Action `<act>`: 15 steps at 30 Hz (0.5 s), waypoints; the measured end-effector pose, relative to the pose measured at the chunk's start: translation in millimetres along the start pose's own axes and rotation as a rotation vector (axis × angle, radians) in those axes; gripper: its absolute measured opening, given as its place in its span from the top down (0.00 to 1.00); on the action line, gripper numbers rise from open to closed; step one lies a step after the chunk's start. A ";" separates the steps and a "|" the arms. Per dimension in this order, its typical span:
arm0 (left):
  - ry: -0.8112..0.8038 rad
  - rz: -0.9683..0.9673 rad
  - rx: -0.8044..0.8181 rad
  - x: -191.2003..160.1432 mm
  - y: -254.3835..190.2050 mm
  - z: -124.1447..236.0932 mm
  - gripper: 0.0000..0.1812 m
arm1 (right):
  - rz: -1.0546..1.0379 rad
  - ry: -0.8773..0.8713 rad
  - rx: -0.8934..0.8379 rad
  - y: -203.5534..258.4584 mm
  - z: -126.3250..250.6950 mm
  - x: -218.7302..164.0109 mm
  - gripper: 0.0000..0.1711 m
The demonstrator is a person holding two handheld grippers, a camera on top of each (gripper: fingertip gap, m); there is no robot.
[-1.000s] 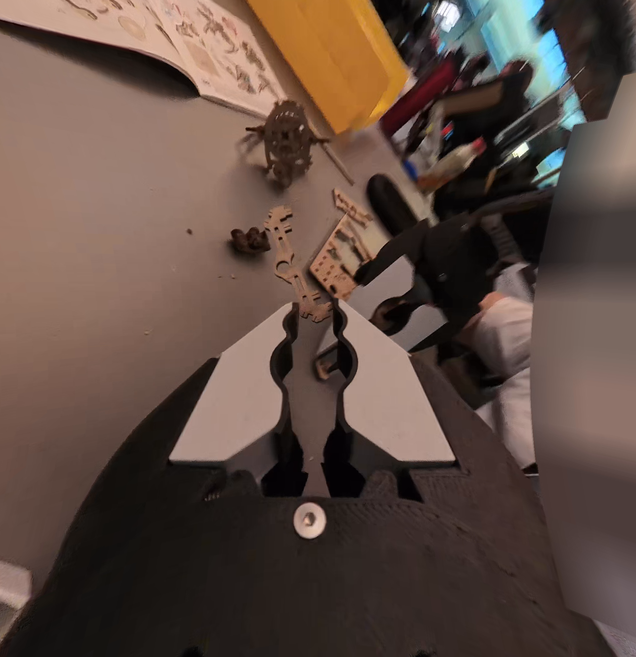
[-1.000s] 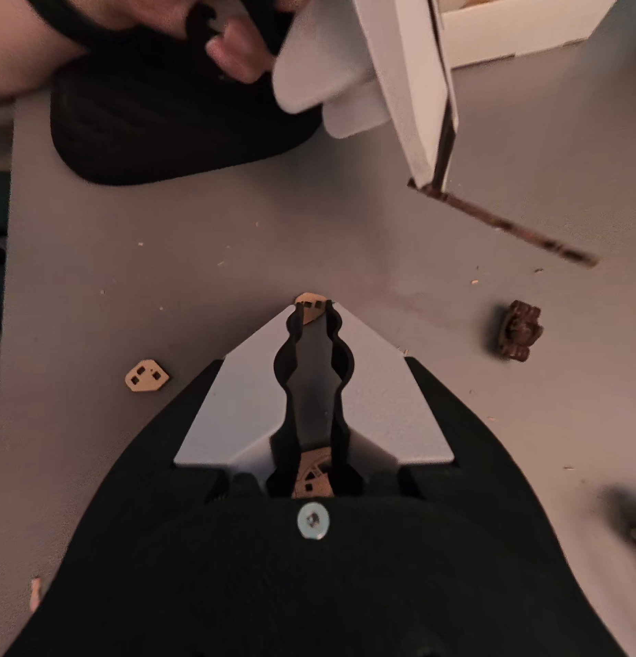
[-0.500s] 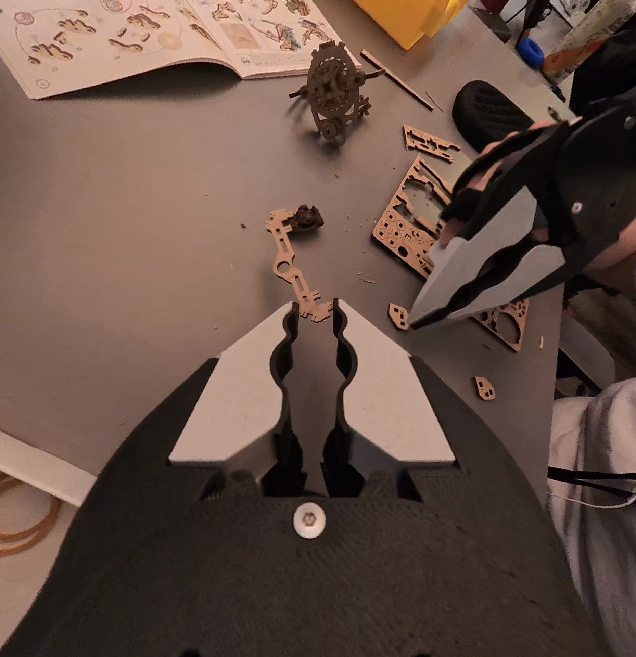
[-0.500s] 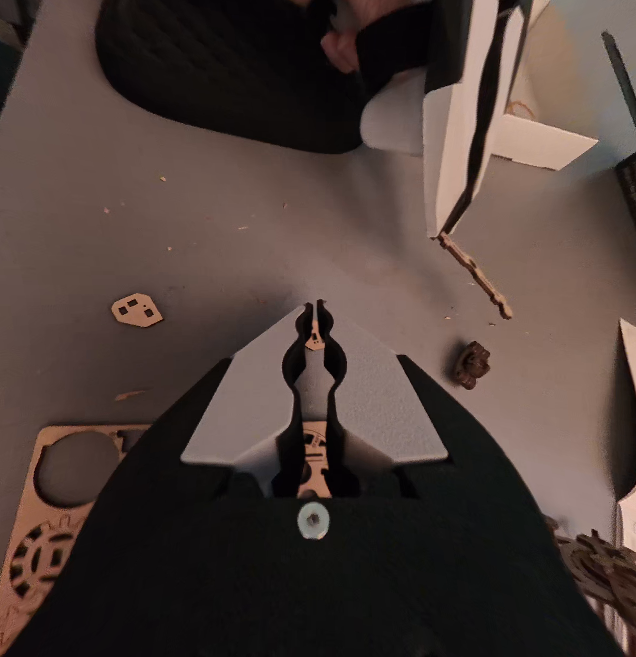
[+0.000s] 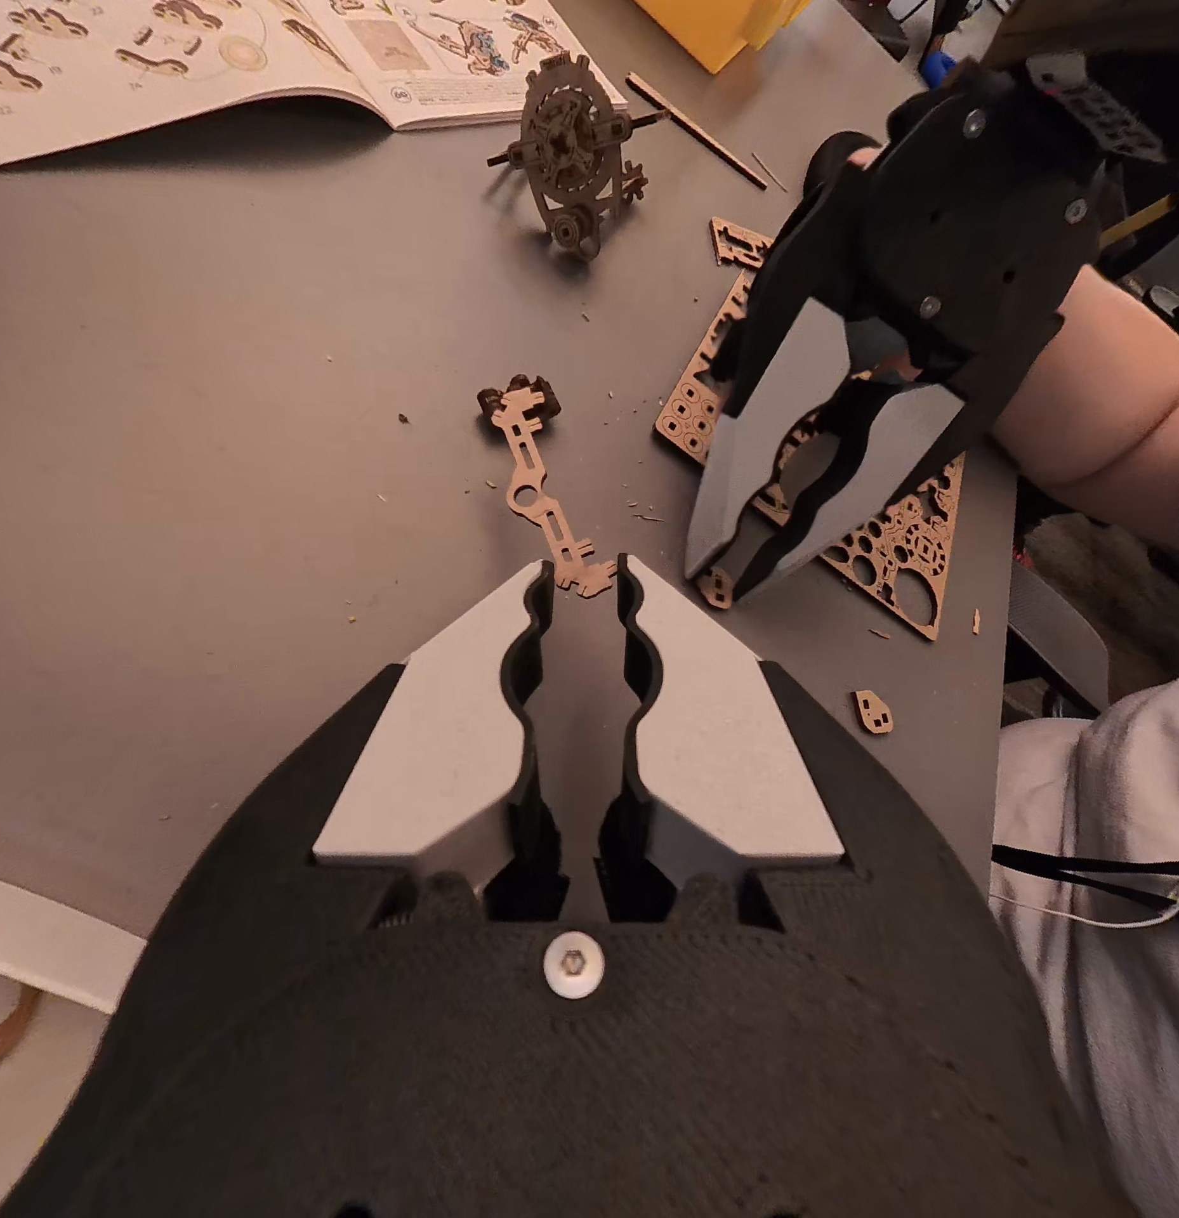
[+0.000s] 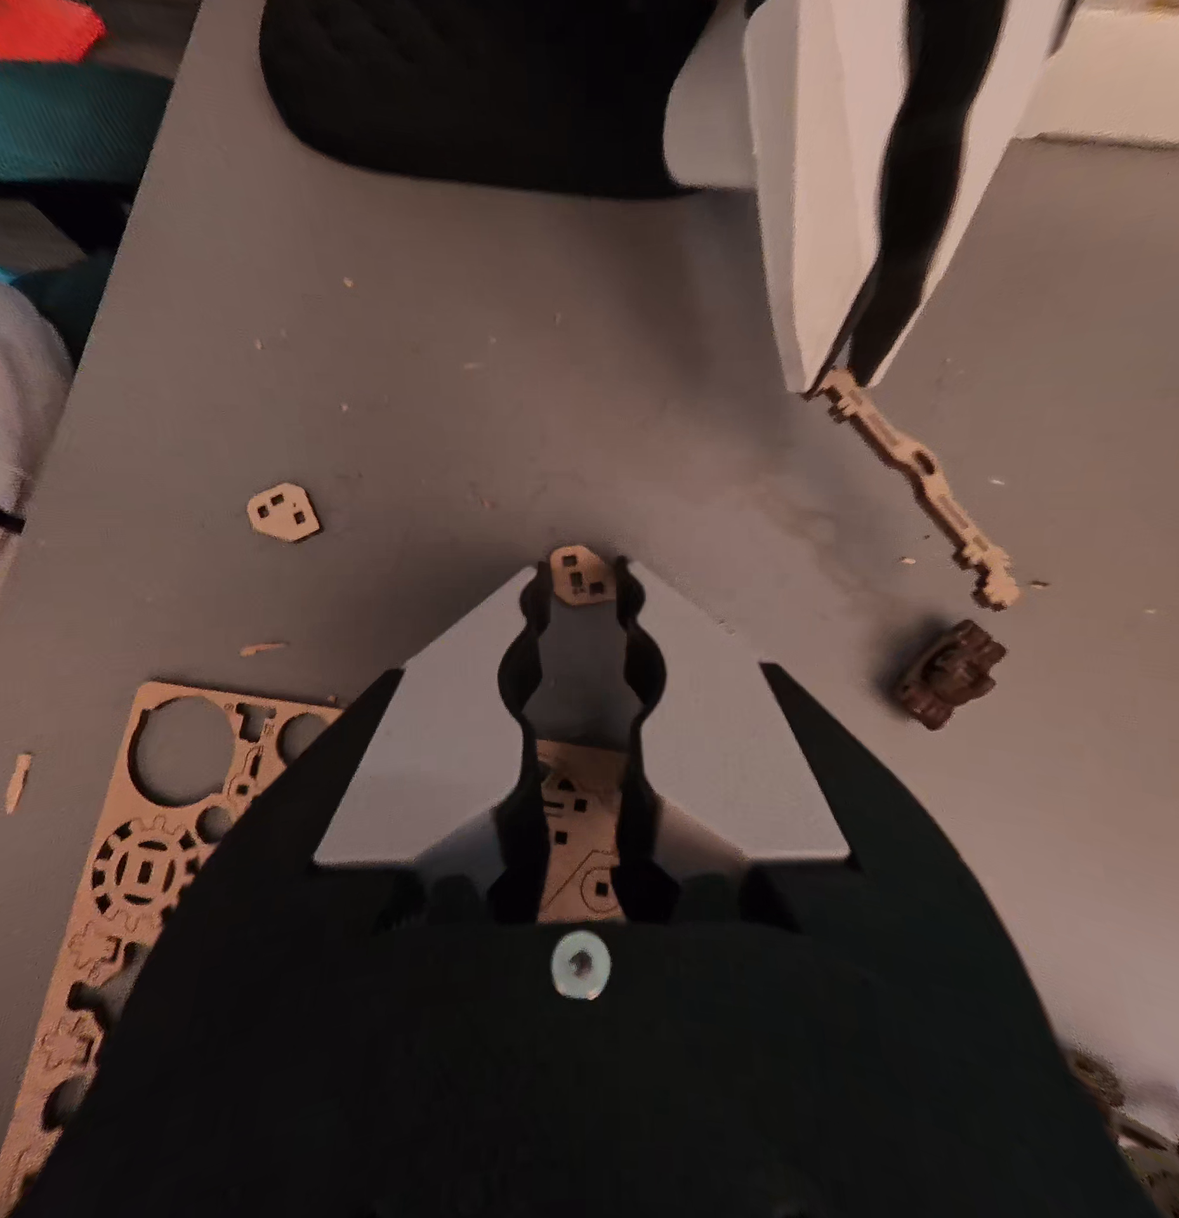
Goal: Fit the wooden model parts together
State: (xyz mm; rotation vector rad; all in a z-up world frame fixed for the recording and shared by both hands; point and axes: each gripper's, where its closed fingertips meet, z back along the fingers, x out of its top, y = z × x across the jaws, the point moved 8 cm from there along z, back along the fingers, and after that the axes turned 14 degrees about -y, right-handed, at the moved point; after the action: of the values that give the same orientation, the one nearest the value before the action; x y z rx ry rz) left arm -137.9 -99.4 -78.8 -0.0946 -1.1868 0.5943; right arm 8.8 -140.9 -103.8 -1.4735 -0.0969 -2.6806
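My left claw (image 5: 583, 572) pinches the strip (image 5: 541, 494) by its near end; my right (image 6: 579, 579) sits parted around a small plate (image 6: 581, 577) on the table (image 5: 211, 395) — nothing joined yet, fitting remains.

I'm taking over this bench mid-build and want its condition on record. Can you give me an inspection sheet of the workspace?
Surface: grey table, sprinkled with wood crumbs.
Job's things: long slotted strip; small plate; spare small plate lying loose; dark gear piece; punched sheet; gear model standing upright.
Clutter: open booklet, yellow box, thin stick, black pad.
Grippers: left gripper appears to pinch the strip's near end; right gripper straddles the small plate, grip unclear.
Cables: black strap and white cord across grey clothing.
Surroundings: a person's forearm; the room beyond is unclear.
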 end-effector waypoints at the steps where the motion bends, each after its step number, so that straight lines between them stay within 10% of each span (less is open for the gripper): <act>1: -0.001 0.000 0.000 0.1 0.1 0.0 0.90 | -0.005 0.010 0.001 0.1 -0.4 0.2 0.89; 15: -0.058 0.007 -0.011 5.8 -4.1 3.3 0.90 | 1.236 0.204 -0.601 82.0 -8.3 6.3 0.89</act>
State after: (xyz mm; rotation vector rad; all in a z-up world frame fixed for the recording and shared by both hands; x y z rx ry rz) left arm -137.9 -100.9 -71.1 -0.0918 -1.2463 0.5998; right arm 6.7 -223.5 -101.6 -0.8011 1.2546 -1.7797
